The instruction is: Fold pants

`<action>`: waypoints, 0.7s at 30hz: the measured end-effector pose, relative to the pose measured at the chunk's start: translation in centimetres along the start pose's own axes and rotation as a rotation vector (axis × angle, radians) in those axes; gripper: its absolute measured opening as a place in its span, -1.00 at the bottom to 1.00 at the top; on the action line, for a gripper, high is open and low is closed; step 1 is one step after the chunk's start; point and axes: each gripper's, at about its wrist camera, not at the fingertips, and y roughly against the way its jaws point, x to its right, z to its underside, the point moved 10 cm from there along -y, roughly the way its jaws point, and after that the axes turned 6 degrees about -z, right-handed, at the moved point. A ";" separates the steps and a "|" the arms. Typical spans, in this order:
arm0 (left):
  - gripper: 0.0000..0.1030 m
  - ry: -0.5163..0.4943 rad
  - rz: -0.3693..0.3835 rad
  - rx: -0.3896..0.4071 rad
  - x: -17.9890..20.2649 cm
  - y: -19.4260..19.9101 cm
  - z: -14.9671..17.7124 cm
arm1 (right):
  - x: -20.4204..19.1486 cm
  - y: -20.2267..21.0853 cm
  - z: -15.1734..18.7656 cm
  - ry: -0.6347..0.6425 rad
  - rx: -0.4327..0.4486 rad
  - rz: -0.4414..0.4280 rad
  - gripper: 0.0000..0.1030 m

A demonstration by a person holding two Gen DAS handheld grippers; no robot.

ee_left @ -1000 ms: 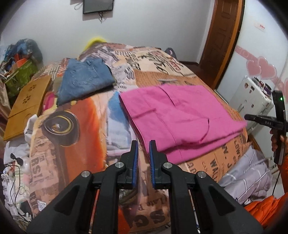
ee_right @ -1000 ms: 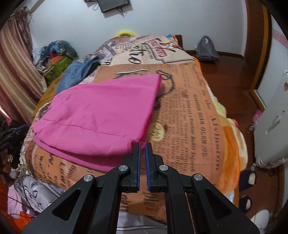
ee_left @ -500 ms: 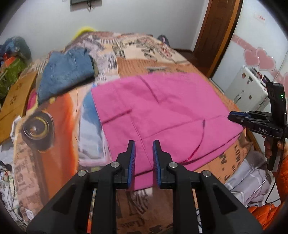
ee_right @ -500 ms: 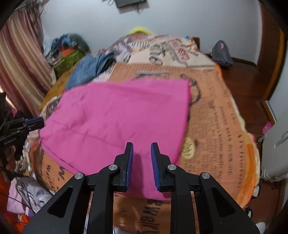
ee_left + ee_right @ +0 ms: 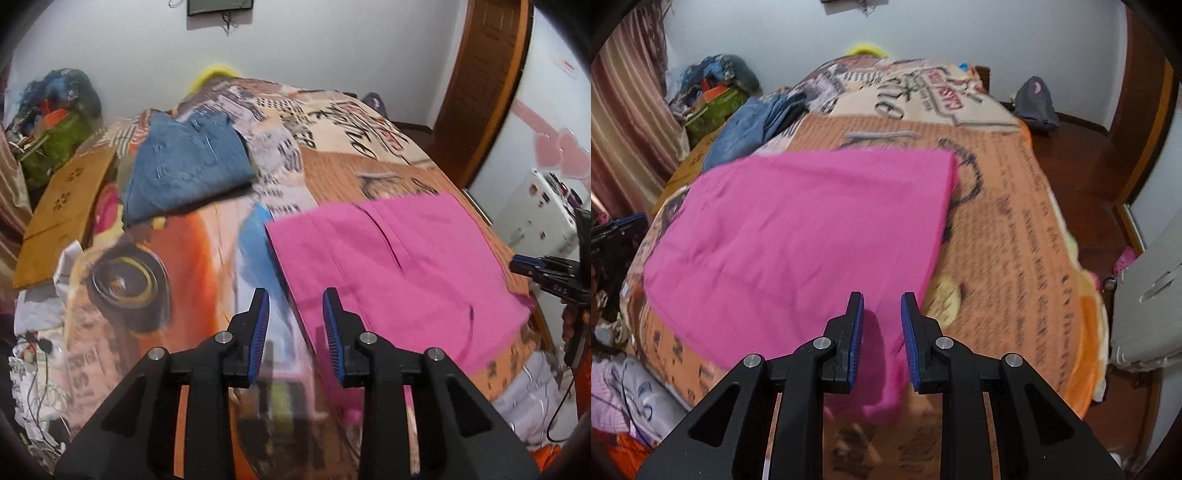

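Pink pants (image 5: 391,266) lie folded flat on the patterned bedspread (image 5: 192,258), near the bed's front edge; they also show in the right wrist view (image 5: 798,236). My left gripper (image 5: 295,317) is open and empty, above the pants' left edge. My right gripper (image 5: 882,321) is open and empty, above the pants' near right corner. The right gripper also shows at the far right of the left wrist view (image 5: 546,273).
Folded blue jeans (image 5: 188,166) lie at the bed's back left. A wooden board (image 5: 62,214) and a clutter pile (image 5: 51,122) are on the left. A white appliance (image 5: 543,210) and a wooden door (image 5: 484,74) stand on the right. A grey bag (image 5: 1034,99) sits on the floor.
Both grippers have opened from nearly shut. The left gripper swung left, off the pants' middle to their left edge. The right gripper holds over the near corner.
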 end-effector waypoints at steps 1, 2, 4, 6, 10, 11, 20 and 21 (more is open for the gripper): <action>-0.41 -0.001 -0.006 0.004 -0.2 -0.3 -0.6 | 0.3 0.1 -0.7 -0.004 0.012 0.006 -0.60; -0.41 -0.002 -0.009 0.006 -0.4 -0.9 -1.5 | 0.7 0.1 -1.4 -0.009 0.022 0.010 -0.55; -0.41 -0.004 -0.001 0.002 -0.5 -1.9 -2.8 | 1.5 0.2 -3.1 -0.017 0.046 0.021 -0.46; -0.40 -0.014 -0.005 0.000 -0.6 -3.1 -3.9 | 2.4 0.0 -4.6 -0.016 0.064 0.038 -0.33; -0.24 0.006 0.016 -0.024 -0.9 -5.5 -5.3 | 4.3 -1.1 -7.5 -0.023 0.077 0.062 -0.28; -0.21 0.014 0.026 -0.034 -0.9 -6.1 -5.4 | 4.7 -1.5 -8.0 -0.027 0.075 0.060 -0.28; -0.16 -0.020 0.048 -0.130 0.6 -10.7 -4.0 | 6.8 -7.8 -10.6 -0.035 0.000 0.061 -0.21; -0.16 -0.016 0.053 -0.134 0.6 -11.0 -3.8 | 7.0 -8.7 -10.6 -0.030 -0.018 0.062 -0.21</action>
